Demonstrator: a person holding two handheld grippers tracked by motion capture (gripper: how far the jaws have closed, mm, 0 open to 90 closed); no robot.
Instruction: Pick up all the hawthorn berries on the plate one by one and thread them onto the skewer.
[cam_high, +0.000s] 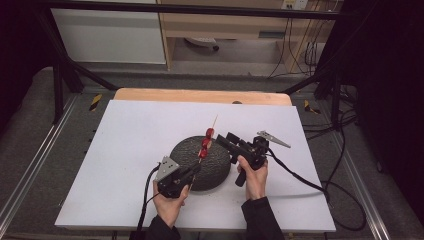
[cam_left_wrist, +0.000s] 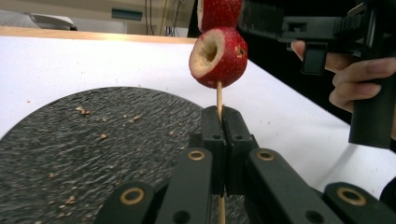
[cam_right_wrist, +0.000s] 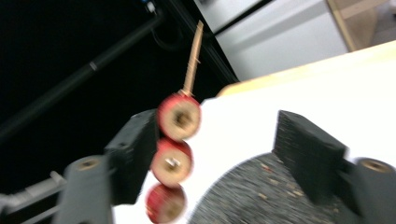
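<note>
**Fruit skewer held over dark round plate, right jaws apart**

High view: white table top on a wooden bench, grey floor and dark frame rails around it. A dark round plate lies near the middle of the table top. Left gripper sits over the plate's near-left edge, in the person's left hand, and it grips the lower end of a thin wooden skewer that rises tilted over the plate. Three red fruit pieces sit on the skewer, above the plate's far-right part. Right gripper comes in from the plate's right side, jaw tips just beside the fruit — held in the right hand.

Left gripper view: jaws together, clamped on the skewer, which stands upright between the pads. Lowest fruit piece has a hollowed cut face; another sits on top. Plate below, crumbs scattered on it. Right gripper's body and fingers off past the plate's right edge.

Right gripper view — blurred. Jaws stand apart. The three fruit pieces lie against the left jaw's inner face; far jaw is well clear of them. Bare skewer tip sticks up above the top piece. Plate below.
</note>
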